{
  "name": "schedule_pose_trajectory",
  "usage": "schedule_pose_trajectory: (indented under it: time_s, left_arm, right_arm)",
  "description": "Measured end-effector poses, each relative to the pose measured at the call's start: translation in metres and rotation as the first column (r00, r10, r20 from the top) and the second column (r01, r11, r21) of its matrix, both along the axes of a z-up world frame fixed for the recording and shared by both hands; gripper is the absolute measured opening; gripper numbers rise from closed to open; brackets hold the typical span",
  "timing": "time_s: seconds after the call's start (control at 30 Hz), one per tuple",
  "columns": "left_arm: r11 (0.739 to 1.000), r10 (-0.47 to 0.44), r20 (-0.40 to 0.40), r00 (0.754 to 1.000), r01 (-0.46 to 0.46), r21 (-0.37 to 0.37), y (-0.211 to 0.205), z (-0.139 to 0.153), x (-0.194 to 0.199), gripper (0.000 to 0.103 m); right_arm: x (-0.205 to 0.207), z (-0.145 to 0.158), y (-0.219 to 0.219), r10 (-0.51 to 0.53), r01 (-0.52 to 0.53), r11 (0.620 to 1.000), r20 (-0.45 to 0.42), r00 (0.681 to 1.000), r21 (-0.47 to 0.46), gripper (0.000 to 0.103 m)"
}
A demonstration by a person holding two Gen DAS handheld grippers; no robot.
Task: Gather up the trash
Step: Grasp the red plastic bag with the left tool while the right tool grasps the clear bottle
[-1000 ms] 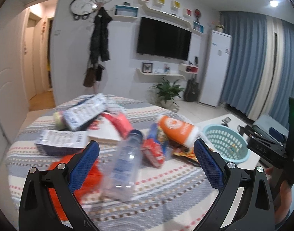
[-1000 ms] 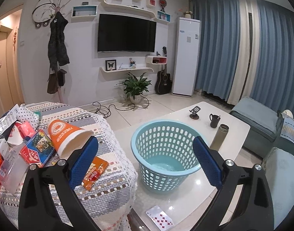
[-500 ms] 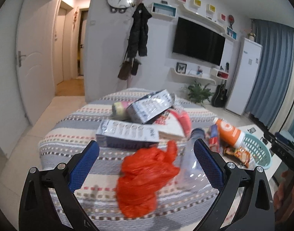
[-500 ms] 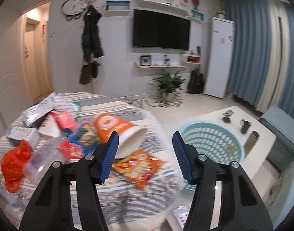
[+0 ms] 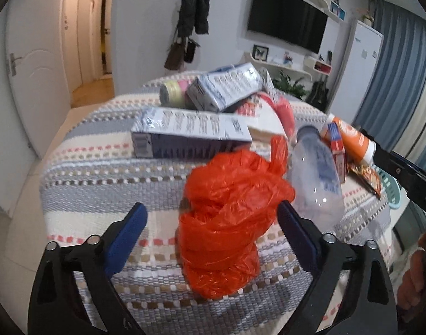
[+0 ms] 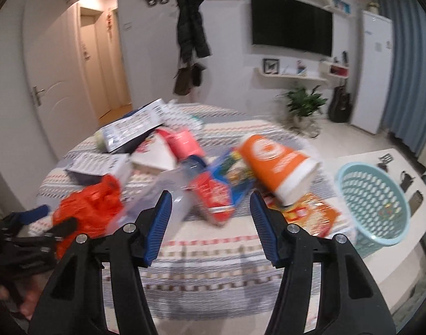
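Observation:
A crumpled orange plastic bag [image 5: 226, 217] lies on the striped table [image 5: 106, 195], between the wide-open jaws of my left gripper [image 5: 211, 215]. Beside it lie a clear plastic bottle [image 5: 316, 178], white and blue cartons [image 5: 190, 128], an orange paper cup [image 5: 352, 139] and snack wrappers. My right gripper [image 6: 210, 209] is open and empty, facing a red snack packet [image 6: 213, 195], the bottle [image 6: 168, 195] and the orange cup [image 6: 277, 164]. The orange bag also shows in the right wrist view [image 6: 87, 209].
A light blue basket [image 6: 377, 203] stands on a white low table [image 6: 385, 156] right of the striped table. My left gripper shows at the left edge of the right wrist view [image 6: 31, 223]. A door, a TV wall and a plant lie beyond.
My left gripper has swung left from the bottle and come close around the orange bag. My right gripper has turned left from the basket to the trash pile and its jaws have narrowed.

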State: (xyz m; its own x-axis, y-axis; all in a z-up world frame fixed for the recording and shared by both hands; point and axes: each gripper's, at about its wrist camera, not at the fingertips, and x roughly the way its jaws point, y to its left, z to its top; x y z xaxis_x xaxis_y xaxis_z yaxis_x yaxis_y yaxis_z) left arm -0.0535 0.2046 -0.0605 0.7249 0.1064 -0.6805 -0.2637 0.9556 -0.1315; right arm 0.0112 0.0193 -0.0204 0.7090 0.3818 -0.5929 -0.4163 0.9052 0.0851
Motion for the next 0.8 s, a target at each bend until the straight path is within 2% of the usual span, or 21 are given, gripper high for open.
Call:
schedule_pose_trajectory:
  time_s: [0.1,0.23,0.3,0.43,0.57,0.8]
  left_arm:
    - [0.999,-0.011,-0.021,1.0,0.011,-0.035,0.005,-0.008,0.004,0.082]
    - [0.998,-0.031,-0.028,0.999,0.029,-0.064,0.007,-0.011,0.007,0.071]
    - [0.997,-0.04,-0.021,0.999,0.039,-0.068,0.007,-0.01,0.006,0.07]
    - [0.997,-0.06,-0.015,0.998,0.059,-0.055,0.004,-0.01,0.004,0.063]
    - [0.996,-0.069,-0.011,0.998,0.069,-0.049,0.003,-0.008,0.003,0.063]
    - [0.996,-0.086,-0.005,0.996,0.085,-0.033,0.003,0.0,0.003,0.062]
  right_arm:
    - [0.0,-0.004,0.016,0.041,-0.041,0.999,-0.054,0.998,0.012,0.069]
    - [0.009,-0.012,0.029,0.08,-0.072,0.996,-0.156,0.984,0.059,0.07]
    - [0.015,-0.017,0.034,0.085,-0.068,0.994,-0.208,0.974,0.087,0.07]
    - [0.025,-0.024,0.045,0.052,-0.039,0.998,-0.253,0.966,0.056,0.07]
    - [0.036,-0.037,0.059,0.023,-0.011,0.999,-0.329,0.944,0.038,0.07]
    - [0.052,-0.048,0.08,-0.02,0.015,1.0,-0.391,0.92,-0.015,0.07]
